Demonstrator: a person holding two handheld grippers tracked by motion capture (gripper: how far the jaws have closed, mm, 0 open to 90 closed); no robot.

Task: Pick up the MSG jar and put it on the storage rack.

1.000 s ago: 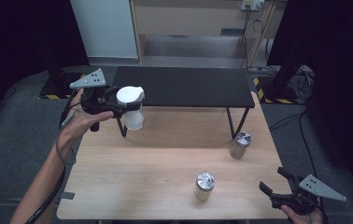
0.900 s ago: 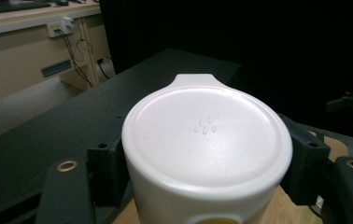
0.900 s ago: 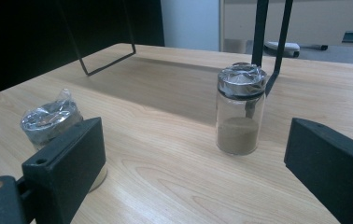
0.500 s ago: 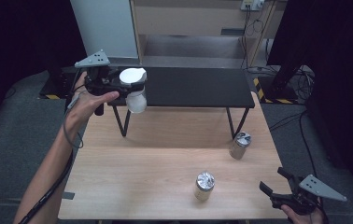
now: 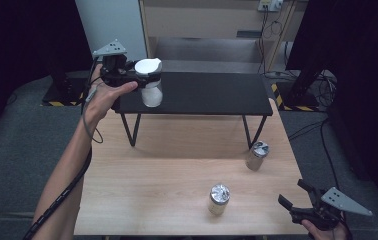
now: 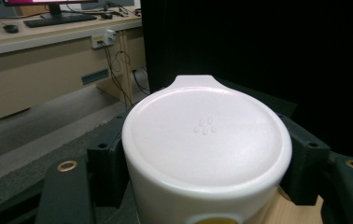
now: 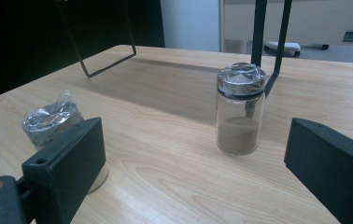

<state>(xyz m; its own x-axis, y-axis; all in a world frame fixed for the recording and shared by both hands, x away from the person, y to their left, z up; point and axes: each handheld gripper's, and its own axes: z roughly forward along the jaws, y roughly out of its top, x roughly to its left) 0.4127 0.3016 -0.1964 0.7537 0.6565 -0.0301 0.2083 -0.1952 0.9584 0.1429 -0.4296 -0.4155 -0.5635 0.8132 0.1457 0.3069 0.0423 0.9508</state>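
My left gripper (image 5: 144,76) is shut on a jar with a white lid (image 5: 148,66), held in the air at the left end of the black raised shelf (image 5: 212,92). In the left gripper view the white lid (image 6: 207,135) sits tight between both jaws. My right gripper (image 5: 293,194) rests open at the table's near right corner, with nothing between its fingers. Two glass jars with shiny silver lids stand on the wooden table (image 5: 167,165), one near the right edge (image 5: 255,156) and one at the front middle (image 5: 219,199).
The right gripper view shows one silver-lidded jar (image 7: 240,109) holding brown powder straight ahead. The other jar (image 7: 51,119) is partly behind the left jaw. The shelf's thin black legs (image 5: 129,130) stand on the table's far half. Grey floor surrounds the table.
My left gripper has carried the white-lidded jar upward and farther away, to the right, over the black shelf's left end. The right gripper has not moved.
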